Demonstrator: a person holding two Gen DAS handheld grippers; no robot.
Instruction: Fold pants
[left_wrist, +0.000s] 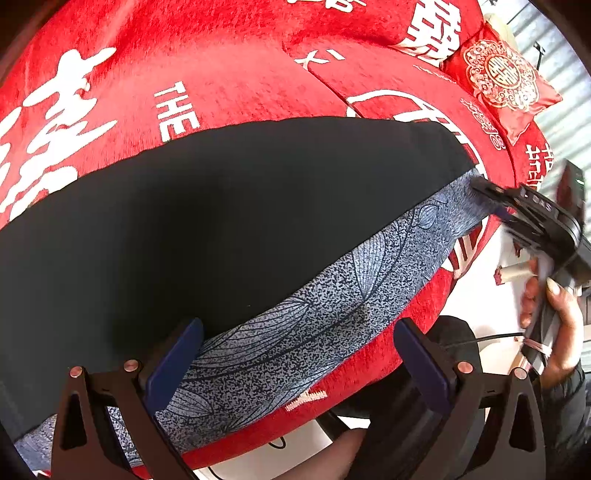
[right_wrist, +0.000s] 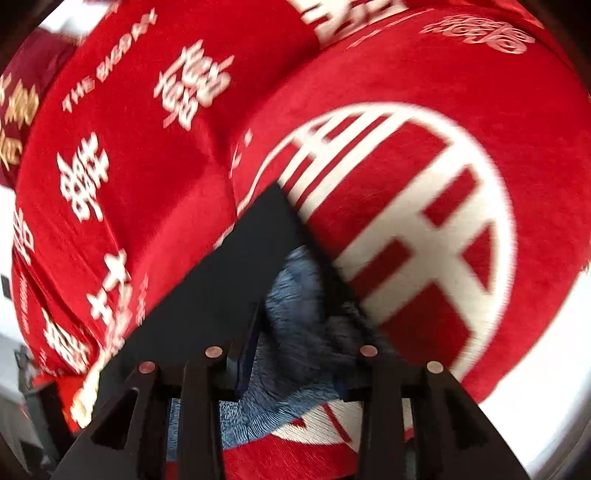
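Observation:
The pants (left_wrist: 207, 221) are dark, with a blue-grey leaf-patterned band (left_wrist: 332, 310) along the near edge. They lie spread on a red sofa cover (left_wrist: 221, 74) with white characters. My left gripper (left_wrist: 295, 354) is open, its blue pads straddling the patterned band near the sofa's front edge. My right gripper (left_wrist: 491, 199) shows at the right of the left wrist view, pinching the far end of the band. In the right wrist view, which is motion-blurred, the right gripper (right_wrist: 295, 354) is shut on the pants' blue-grey fabric (right_wrist: 295, 295), with a dark corner (right_wrist: 258, 236) above.
A red cushion with gold embroidery (left_wrist: 498, 77) sits at the sofa's far right. White floor (left_wrist: 480, 295) lies beyond the sofa's front edge. The person's hand (left_wrist: 554, 317) holds the right gripper.

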